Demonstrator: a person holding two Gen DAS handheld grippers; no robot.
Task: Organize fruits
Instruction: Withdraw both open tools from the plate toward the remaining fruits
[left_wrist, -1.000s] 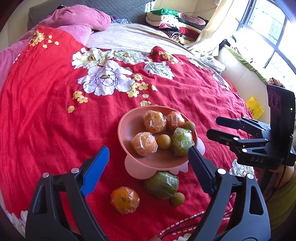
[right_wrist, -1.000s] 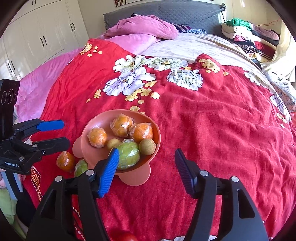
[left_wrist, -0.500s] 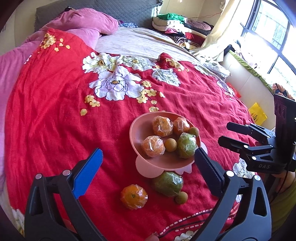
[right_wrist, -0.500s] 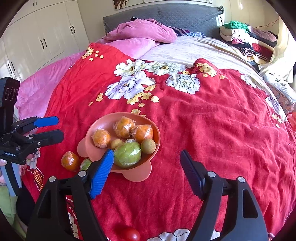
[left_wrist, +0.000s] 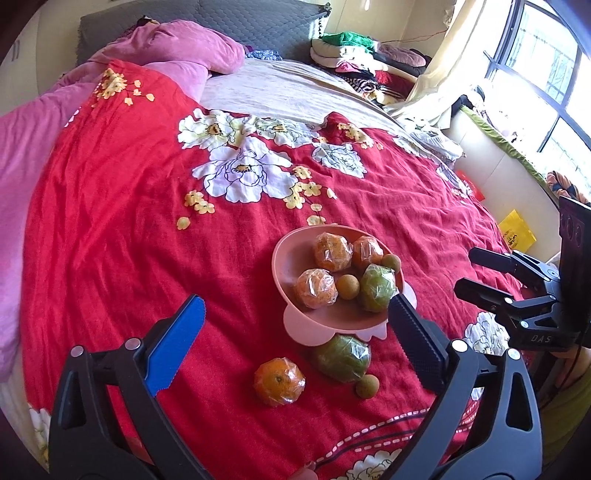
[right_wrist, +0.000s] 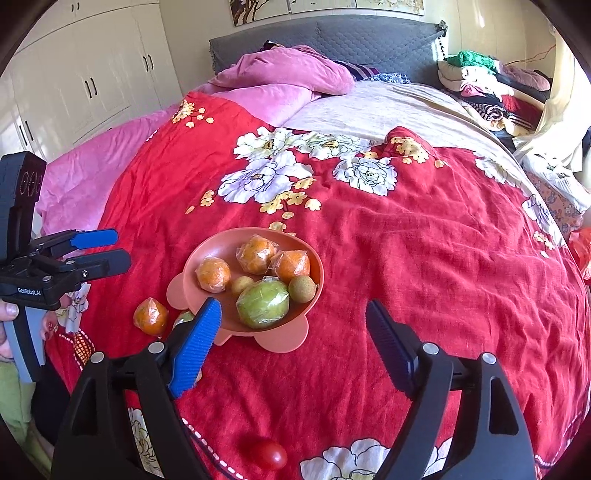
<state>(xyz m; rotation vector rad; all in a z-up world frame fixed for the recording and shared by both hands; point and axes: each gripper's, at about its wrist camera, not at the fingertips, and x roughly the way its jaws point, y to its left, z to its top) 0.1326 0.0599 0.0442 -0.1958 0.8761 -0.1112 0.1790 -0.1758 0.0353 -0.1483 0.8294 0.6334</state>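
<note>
A pink footed bowl stands on the red bedspread. It holds three wrapped oranges, a wrapped green fruit and two small brown fruits. On the cloth in front of it lie a wrapped orange, a second green fruit and a small brown fruit. A red tomato lies near the bed's front edge. My left gripper hangs open and empty above the loose fruits. My right gripper hovers just right of the bowl, its jaws opening with nothing between them.
A red floral bedspread covers the bed, with pink pillows and a grey headboard at the far end. Folded clothes are piled at the far right. A window and a low ledge run along the right. White wardrobes stand left.
Both grippers have drawn back and up from the bowl, so more of the bed shows. The right gripper's jaws have spread wider. The tomato has come into the right wrist view.
</note>
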